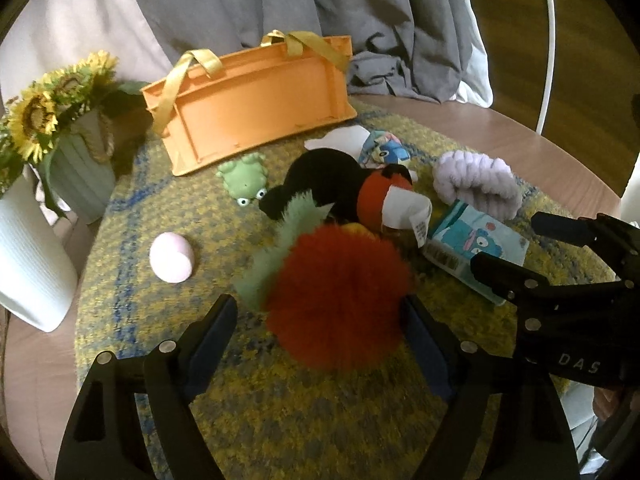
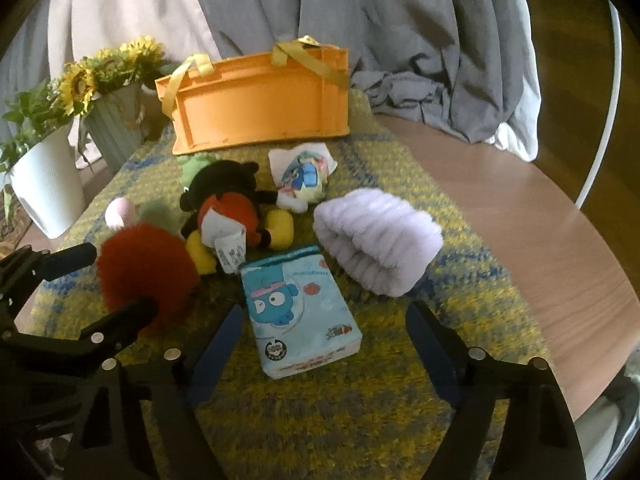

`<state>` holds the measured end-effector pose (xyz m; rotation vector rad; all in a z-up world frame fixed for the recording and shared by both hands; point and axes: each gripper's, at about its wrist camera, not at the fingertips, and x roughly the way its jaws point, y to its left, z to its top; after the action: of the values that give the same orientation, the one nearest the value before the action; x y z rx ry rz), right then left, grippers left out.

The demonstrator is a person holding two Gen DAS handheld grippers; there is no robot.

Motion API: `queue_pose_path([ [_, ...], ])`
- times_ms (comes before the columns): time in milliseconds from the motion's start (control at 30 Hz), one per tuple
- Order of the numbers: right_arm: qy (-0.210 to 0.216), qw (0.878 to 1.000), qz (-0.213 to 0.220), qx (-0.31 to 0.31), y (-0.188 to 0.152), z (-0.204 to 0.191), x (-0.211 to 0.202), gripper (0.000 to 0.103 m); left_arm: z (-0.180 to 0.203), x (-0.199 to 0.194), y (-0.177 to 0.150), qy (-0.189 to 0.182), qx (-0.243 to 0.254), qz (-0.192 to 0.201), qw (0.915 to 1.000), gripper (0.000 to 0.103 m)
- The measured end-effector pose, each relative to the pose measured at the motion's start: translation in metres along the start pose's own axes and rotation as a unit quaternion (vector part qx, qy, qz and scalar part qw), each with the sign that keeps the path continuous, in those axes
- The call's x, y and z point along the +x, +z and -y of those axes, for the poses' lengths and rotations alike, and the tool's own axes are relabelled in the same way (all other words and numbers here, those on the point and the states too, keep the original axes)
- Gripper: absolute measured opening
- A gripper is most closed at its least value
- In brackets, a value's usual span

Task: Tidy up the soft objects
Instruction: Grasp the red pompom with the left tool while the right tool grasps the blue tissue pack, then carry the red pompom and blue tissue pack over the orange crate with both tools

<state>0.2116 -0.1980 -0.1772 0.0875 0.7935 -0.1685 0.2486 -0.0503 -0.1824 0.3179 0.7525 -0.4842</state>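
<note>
Soft objects lie on a yellow-blue mat (image 1: pixel 280 408). A red pompom with green fur (image 1: pixel 340 296) sits between the fingers of my open left gripper (image 1: pixel 322 336); contact cannot be told. Behind it lie a black-red plush (image 1: pixel 332 184), a green frog (image 1: pixel 244 178), a pink egg (image 1: pixel 172 256), a lilac headband (image 1: pixel 476 178) and a blue tissue pack (image 1: pixel 476 246). My right gripper (image 2: pixel 324 344) is open around the tissue pack (image 2: pixel 300 316), with the lilac headband (image 2: pixel 380 240) just ahead to the right. An orange basket (image 2: pixel 260 104) stands at the back.
Sunflowers in a green pot (image 1: pixel 80 168) and a white vase (image 1: pixel 28 256) stand at the left. A grey cloth (image 1: pixel 320 12) hangs behind the basket. A small printed pouch (image 2: pixel 304 176) lies mid-mat. The wooden table edge (image 2: pixel 540 220) curves on the right.
</note>
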Motion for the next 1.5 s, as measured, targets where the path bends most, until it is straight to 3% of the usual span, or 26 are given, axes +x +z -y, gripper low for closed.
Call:
queue_pose_path([
  [100, 0.003, 1.000, -0.004, 0.000, -0.001, 0.000, 0.005, 0.079, 0.000, 0.005, 0.001, -0.012, -0.002, -0.004, 0.9999, 0.076],
  [167, 0.005, 1.000, -0.005, 0.002, 0.000, 0.001, 0.007, 0.077, 0.000, 0.010, 0.003, -0.012, -0.004, -0.010, 0.9999, 0.064],
  [267, 0.018, 1.000, -0.014, 0.005, 0.001, 0.000, 0.011, 0.076, -0.002, 0.015, 0.004, -0.020, -0.011, -0.017, 0.9996, 0.055],
  [400, 0.027, 0.999, -0.017, 0.002, 0.001, -0.004, 0.014, 0.073, -0.002, 0.016, 0.005, -0.028, -0.019, -0.016, 0.9993, 0.049],
  [467, 0.030, 0.999, -0.021, -0.004, 0.001, -0.007, 0.016, 0.063, -0.001, 0.014, 0.004, -0.028, -0.017, -0.013, 0.9994, 0.044],
  [533, 0.031, 0.999, -0.022, -0.009, 0.000, -0.009, 0.017, 0.057, 0.000, 0.012, 0.004, -0.026, -0.016, -0.010, 0.9995, 0.043],
  [1100, 0.061, 0.998, -0.011, 0.015, -0.001, -0.009, -0.017, 0.056, 0.001, -0.026, -0.003, -0.003, -0.044, 0.013, 0.9989, 0.040],
  [1500, 0.067, 0.997, 0.034, 0.007, 0.008, -0.007, -0.060, 0.056, 0.003, -0.068, -0.006, 0.011, -0.078, 0.042, 0.9960, 0.040],
])
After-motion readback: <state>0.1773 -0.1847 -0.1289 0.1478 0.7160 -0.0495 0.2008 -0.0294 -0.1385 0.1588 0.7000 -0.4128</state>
